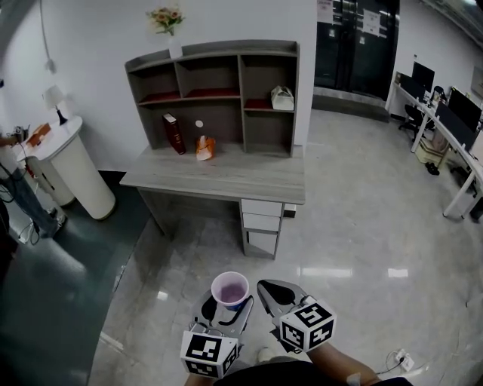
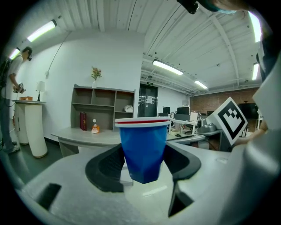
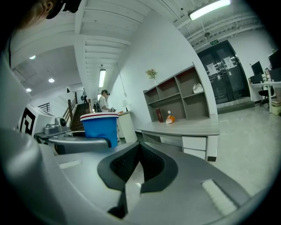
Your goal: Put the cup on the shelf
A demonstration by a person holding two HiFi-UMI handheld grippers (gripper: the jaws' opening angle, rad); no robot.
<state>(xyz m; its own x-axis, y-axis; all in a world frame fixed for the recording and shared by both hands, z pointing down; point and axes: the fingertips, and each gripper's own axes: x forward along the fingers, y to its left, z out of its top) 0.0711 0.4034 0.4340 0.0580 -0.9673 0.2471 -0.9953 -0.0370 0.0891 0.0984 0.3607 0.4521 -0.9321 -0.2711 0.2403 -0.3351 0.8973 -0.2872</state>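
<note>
A glossy grey floor (image 1: 362, 226) of an open office is seen, with a white wall behind a grey wooden desk (image 1: 226, 177). The cup (image 1: 230, 289) is held upright over the floor, well short of the desk's front edge and not yet on the shelf. It is a blue paper cup with a white rim and a thin red line under the rim. It is gripped by the left claw (image 2: 144, 165), whose dark pads (image 2: 107, 165) are pressed against its two sides while its bottom hangs free. The right claw (image 3: 138, 151) is held just beside it, equally far from the desk; its jaws are closed together with nothing between them.

On the rear of the desk the shelf (image 1: 238, 83) is mounted, divided into open compartments. At the desk's back, under the shelf, a red book (image 1: 173, 133) is leaned, and an orange and white object (image 1: 204, 147) is placed just beside it. A small white bag (image 1: 282, 98) is kept in the upper right compartment, and a bunch of flowers (image 1: 167, 18) is set on top. Drawers (image 1: 261, 222) are fitted under the desk's right end. To the left of the desk a white round stand (image 1: 75, 170) with a lamp (image 1: 56, 98) is seen, and a person (image 1: 19, 188) is partly visible beyond it. Far to the right of the desk, monitors (image 1: 462, 105) are lined up.
</note>
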